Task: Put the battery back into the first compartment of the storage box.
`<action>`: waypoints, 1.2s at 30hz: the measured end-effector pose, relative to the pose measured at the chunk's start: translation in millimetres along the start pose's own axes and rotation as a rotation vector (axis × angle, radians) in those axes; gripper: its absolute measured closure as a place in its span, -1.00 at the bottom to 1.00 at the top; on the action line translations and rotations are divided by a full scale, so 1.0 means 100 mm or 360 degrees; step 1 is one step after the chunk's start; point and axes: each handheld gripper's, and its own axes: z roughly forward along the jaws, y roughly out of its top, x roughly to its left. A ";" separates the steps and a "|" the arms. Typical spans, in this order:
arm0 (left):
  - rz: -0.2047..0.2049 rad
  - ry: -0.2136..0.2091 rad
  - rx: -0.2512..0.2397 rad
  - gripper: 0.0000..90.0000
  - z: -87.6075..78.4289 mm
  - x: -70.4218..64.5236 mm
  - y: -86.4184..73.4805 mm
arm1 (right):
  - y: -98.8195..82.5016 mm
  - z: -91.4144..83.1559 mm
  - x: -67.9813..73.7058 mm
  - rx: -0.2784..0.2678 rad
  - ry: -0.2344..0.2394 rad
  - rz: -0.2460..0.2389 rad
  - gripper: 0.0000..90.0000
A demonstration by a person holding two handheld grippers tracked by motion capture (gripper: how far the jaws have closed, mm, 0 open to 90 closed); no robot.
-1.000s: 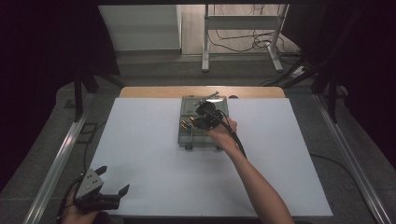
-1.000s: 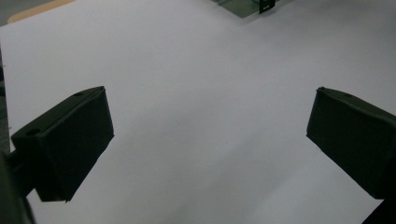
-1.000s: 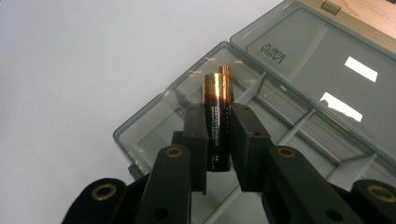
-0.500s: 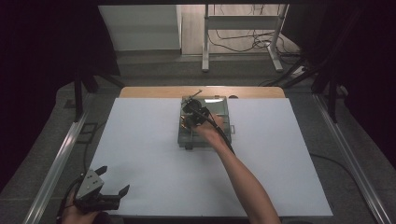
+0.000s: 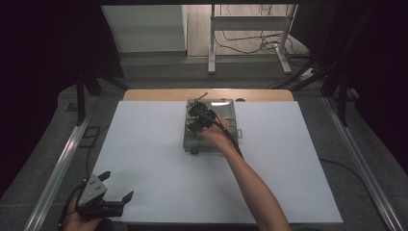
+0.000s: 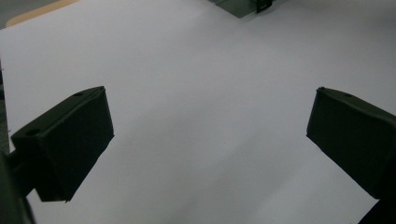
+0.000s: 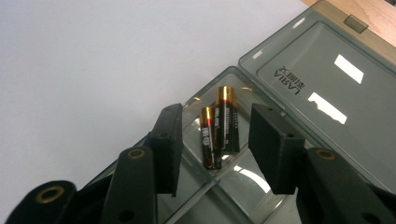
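Right tongs (image 7: 215, 149) just opened, apart over two batteries (image 7: 219, 123) in box (image 7: 299, 88); left tongs (image 6: 205, 144) apart, idle. Risk: snagging batteries on withdrawal.

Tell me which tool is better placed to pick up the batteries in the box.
Right. The right tool hangs over the open box, jaws either side of the two batteries; the left tool sits at the mat's near corner.
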 end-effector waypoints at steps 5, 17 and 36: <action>-0.0001 0.0000 0.0001 -0.97 0.00 0.00 0.00 | -0.04 -0.08 0.04 -0.0001 0.0040 -0.0032 0.10; 0.0006 0.0002 0.0005 -0.97 0.00 0.00 0.00 | -0.16 -0.29 0.13 -0.0036 0.0093 -0.0086 -0.11; 0.0000 0.0005 0.0009 -0.97 0.01 0.00 0.00 | -0.49 -0.64 0.16 -0.0114 0.0118 -0.0131 -0.25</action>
